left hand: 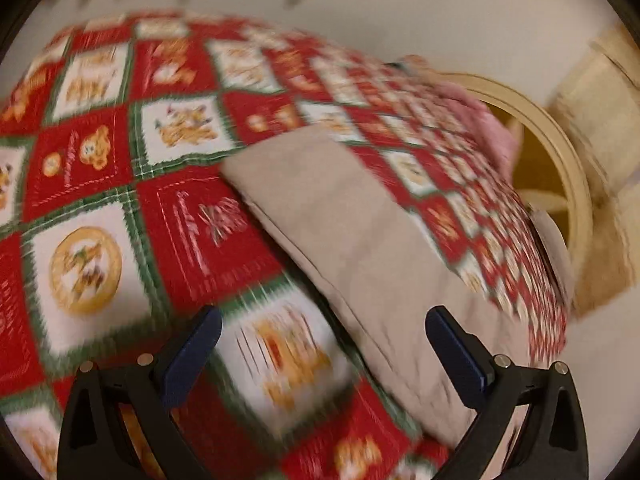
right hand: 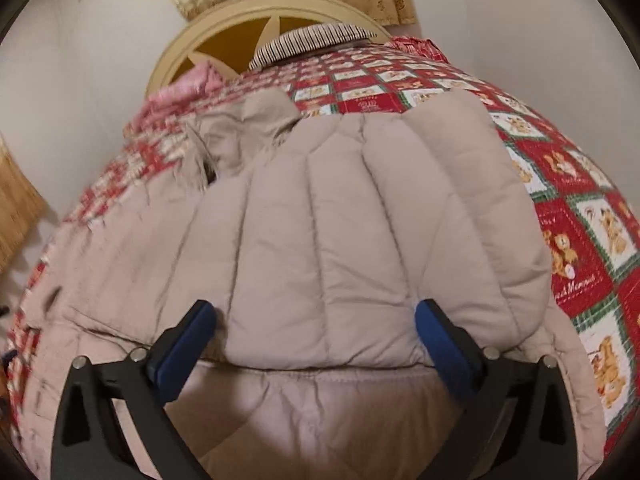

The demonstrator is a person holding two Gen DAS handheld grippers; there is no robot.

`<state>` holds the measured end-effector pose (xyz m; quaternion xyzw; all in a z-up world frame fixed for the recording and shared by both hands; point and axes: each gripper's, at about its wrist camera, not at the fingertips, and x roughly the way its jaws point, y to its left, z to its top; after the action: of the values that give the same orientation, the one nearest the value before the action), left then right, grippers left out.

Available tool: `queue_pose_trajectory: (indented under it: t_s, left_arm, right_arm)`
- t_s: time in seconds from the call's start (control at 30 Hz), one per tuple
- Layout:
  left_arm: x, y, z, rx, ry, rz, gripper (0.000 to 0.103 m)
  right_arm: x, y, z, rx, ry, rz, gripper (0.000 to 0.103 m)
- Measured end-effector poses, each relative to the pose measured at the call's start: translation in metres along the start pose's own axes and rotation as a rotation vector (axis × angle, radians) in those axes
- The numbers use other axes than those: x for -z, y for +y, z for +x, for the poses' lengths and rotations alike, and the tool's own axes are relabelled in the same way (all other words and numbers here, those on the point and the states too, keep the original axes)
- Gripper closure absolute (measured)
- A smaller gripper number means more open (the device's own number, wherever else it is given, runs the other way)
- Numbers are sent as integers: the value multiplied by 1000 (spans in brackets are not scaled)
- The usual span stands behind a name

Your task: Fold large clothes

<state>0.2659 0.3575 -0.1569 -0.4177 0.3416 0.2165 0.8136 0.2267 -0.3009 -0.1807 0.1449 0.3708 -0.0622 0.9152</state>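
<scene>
The beige quilted jacket [right hand: 320,220] lies spread on the bed's red patchwork quilt [right hand: 580,220], its collar end toward the round headboard [right hand: 224,24]. The right claw [right hand: 316,316] hangs over the jacket's near folded edge, jaws spread wide with nothing pinched between them. The left claw [left hand: 324,324] is also spread wide and empty, over the quilt just beside the jacket [left hand: 360,240]; that view is blurred.
</scene>
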Motion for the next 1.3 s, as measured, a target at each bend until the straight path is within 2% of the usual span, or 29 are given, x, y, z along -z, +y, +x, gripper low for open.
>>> queue_pose_trajectory:
  t_s: [0.07,0.1,0.13,0.23,0.33,0.37,0.4,0.43,0.47,0.5,0.53,0.57,0.67,0.8,0.93,1.07,1.13,1.2,1.23,1.3]
  left_arm:
    - [-9,4,16,-3,11,-44,1]
    - [-10,2,19,-2,-8,-45,1]
    - [-11,-2,21,1,-40,-31,1]
    - [-14,-13,31,10,-47,11,1]
    - [-16,-11,30,36,-90,31,3]
    - [-18,-8,31,50,-101,31,18]
    - [-18,-7,33,71,-103,29,48]
    - [-21,-5,41,124,-69,15,64]
    - [-22,-2,51,186,-21,-11,88]
    - [-22,1,60,241,22,-44,93]
    - [-20,6,66,280,44,-81,93]
    - [-20,5,64,281,32,-76,94]
    - [-21,-20,47,248,-36,60,94]
    - [-9,-82,3,338,-117,282,94]
    - [41,-167,-50,492,-162,558,94]
    - [133,-248,-97,666,-161,851,94]
    - [186,-276,-110,742,-119,972,94]
    - [227,-295,-109,762,-86,1056,94]
    - [255,-304,-105,755,-67,1104,94]
    - [289,-314,-91,728,-9,1151,94]
  right_arm:
    - [0,-1,2,0,4,2,0]
    - [-1,-2,2,-2,5,6,0]
    - [-1,-3,3,-2,6,8,0]
    - [0,-3,5,15,12,-1,0]
    - [1,1,6,34,18,-14,0]
    - [2,1,6,37,18,-15,0]
    - [2,2,6,39,19,-16,0]
    - [2,1,7,39,19,-16,0]
    - [2,2,7,40,19,-15,0]
    - [2,2,7,40,19,-15,0]
    - [2,2,7,41,19,-15,0]
    - [2,2,7,41,18,-15,0]
    - [2,2,7,39,18,-13,0]
    - [2,1,7,33,15,-7,0]
    - [2,1,7,25,11,1,0]
    - [2,-1,6,14,6,11,0]
    - [2,-2,5,8,4,15,0]
    - [2,-2,5,3,0,24,0]
    - [2,-3,5,-2,-2,29,0]
    - [2,-5,4,-14,-6,40,0]
